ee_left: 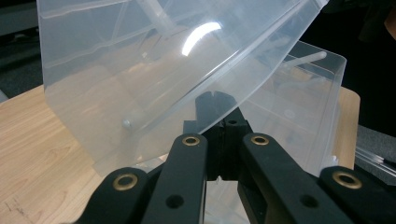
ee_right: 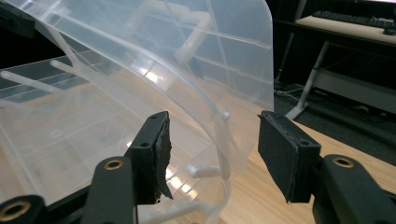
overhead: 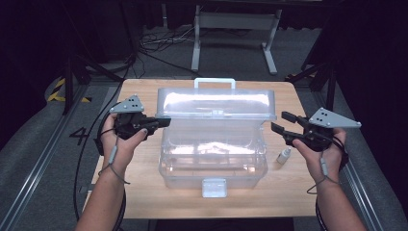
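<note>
Box lid held at its left edge, right side free

Box (overhead: 211, 159) of clear, glossy plastic sits mid-worktop (overhead: 144, 192), its lid (overhead: 216, 103) raised and tilted back, a handle along the top edge. The left hand-held gripper (overhead: 161, 122) is clamped on the lid's left rim — in the left gripper view its black jaws pinch the thin curved edge (ee_left: 219, 105). The right hand-held gripper (overhead: 284, 122) stands wide apart, gripping nothing; in the right gripper view the lid's rounded corner (ee_right: 224, 140) passes between its pads without touching. A small white bottle (overhead: 284, 156) stands just right of the box. Bare wood lies on both sides of the box.
</note>
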{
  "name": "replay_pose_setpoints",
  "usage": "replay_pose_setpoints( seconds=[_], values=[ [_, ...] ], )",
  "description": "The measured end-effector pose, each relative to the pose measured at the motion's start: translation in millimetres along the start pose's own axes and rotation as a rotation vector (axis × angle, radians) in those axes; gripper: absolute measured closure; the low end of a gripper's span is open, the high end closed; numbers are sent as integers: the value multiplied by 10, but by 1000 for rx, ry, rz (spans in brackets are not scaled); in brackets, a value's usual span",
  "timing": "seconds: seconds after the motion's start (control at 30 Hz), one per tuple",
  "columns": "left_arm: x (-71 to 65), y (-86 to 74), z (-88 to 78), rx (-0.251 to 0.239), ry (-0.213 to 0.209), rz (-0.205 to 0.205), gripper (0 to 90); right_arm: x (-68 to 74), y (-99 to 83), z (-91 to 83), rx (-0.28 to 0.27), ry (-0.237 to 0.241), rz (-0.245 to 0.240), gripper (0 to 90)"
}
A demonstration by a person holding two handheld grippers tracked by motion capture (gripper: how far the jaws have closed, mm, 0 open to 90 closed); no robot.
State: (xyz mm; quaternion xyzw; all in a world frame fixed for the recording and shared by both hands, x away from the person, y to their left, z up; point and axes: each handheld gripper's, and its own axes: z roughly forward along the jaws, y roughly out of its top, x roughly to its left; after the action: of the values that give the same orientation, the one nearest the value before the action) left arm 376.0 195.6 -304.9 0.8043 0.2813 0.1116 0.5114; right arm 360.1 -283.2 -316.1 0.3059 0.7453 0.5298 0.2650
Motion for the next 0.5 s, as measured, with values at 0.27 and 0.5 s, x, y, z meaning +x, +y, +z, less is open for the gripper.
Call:
replay_pose_setpoints(
  seconds=[0.27, 0.5],
  values=[
    [14, 15, 3, 1, -3, 3, 900, 18, 72, 162, 16, -24, -4, 439],
    [14, 15, 4, 0, -1, 1, 900, 1, 102, 250, 13, -47, 6, 423]
  ],
)
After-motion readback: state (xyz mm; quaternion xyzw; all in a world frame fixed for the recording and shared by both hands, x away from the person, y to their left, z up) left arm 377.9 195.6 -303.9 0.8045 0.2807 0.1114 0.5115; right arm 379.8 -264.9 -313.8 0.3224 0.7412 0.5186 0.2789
